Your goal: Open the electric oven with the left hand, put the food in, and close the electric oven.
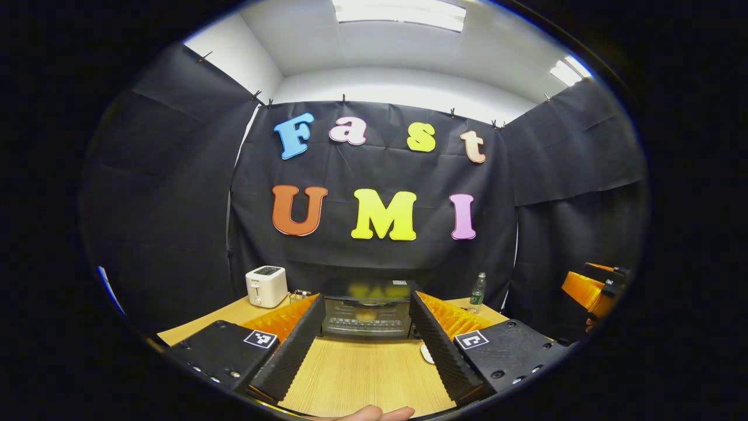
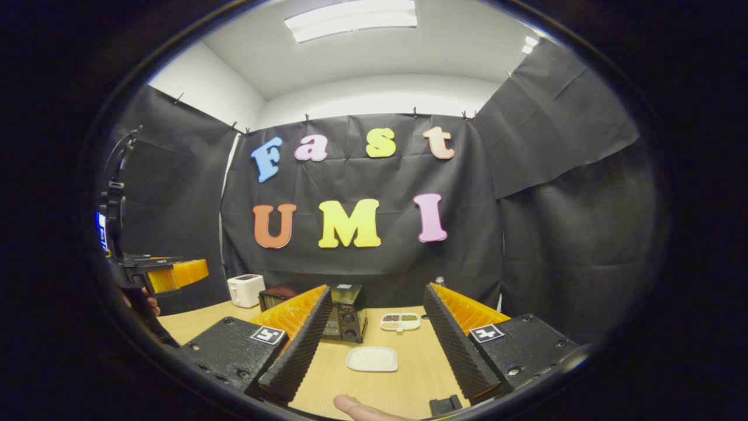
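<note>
In the left gripper view we see the left claw [image 1: 365, 339] spread wide, its two fingers [image 1: 292, 351] apart with nothing between them and touching nothing; they hover above the wooden worktop [image 1: 362, 374]. Straight ahead at 12 o'clock, framed between the fingers, stands the oven [image 1: 367, 309], at the far edge of the worktop against the booth wall. Its glass door faces us and is shut; its long axis runs side to side, from 9 to 3 o'clock. Something pale sits behind the glass, too blurred to name. At 10 o'clock from the oven stands one white toaster [image 1: 266, 286], and at 2 o'clock one clear bottle [image 1: 478, 292] stands upright. At 3 o'clock in this view the right claw [image 1: 593, 289] shows at the edge.

In the right gripper view the right claw [image 2: 377, 345] is likewise spread wide, holding and touching nothing. Between its fingers lies one empty white plate [image 2: 372, 358] on the worktop, and beyond it, at 12 o'clock, one small divided dish [image 2: 400, 321] with dark and green food in its compartments. The oven sits at 11 o'clock from the plate, its knob panel turned towards us. The left claw shows at 9 o'clock, how far open we cannot tell from here.
</note>
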A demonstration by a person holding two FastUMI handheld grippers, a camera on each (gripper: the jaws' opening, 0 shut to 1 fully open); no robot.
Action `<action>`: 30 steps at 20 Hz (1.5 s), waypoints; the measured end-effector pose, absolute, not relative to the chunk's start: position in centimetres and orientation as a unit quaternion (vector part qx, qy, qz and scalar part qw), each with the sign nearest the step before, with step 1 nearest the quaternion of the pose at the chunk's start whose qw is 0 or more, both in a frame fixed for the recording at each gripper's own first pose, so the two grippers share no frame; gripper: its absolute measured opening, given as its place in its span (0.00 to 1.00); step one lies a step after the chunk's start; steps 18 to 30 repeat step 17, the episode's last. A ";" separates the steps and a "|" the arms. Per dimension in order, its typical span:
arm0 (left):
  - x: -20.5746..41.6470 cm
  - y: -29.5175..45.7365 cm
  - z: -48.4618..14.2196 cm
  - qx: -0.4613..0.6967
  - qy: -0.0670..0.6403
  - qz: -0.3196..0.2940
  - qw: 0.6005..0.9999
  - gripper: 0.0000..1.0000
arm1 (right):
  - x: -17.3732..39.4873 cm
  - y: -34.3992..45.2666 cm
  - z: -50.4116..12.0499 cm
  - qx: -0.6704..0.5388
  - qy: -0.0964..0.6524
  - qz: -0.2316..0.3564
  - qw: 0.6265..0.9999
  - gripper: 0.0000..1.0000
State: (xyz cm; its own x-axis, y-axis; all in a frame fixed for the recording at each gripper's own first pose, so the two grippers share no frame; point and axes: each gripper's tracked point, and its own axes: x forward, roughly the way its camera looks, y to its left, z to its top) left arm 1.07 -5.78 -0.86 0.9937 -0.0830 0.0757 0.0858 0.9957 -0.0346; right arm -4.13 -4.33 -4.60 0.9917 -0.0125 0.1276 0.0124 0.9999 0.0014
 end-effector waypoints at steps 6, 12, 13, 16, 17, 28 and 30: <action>-0.5 -4.4 -2.1 -0.014 -0.025 -0.030 0.999 0.95 | -3.6 -2.9 -6.0 -0.007 -0.049 0.013 0.999 0.96; -1.1 -4.9 -2.1 -0.019 -0.028 -0.044 0.998 0.94 | -3.0 -1.7 -7.3 -0.017 -0.036 0.027 0.999 0.96; -1.1 -4.8 -2.2 -0.018 -0.027 -0.045 0.998 0.94 | -2.9 -1.6 -7.3 -0.016 -0.035 0.029 0.999 0.96; -1.3 -5.1 -2.0 -0.012 -0.027 -0.049 0.998 0.94 | -3.0 -2.0 -7.0 -0.013 -0.040 0.023 0.999 0.96; -1.4 -5.3 -2.1 -0.010 -0.027 -0.050 0.998 0.84 | -3.0 -2.1 -7.0 -0.012 -0.042 0.021 0.999 0.96; -1.4 -5.3 -2.1 -0.010 -0.027 -0.050 0.998 0.84 | -3.0 -2.1 -7.0 -0.012 -0.042 0.021 0.999 0.96; -1.4 -5.3 -2.1 -0.010 -0.027 -0.050 0.998 0.84 | -3.0 -2.1 -7.0 -0.012 -0.042 0.021 0.999 0.96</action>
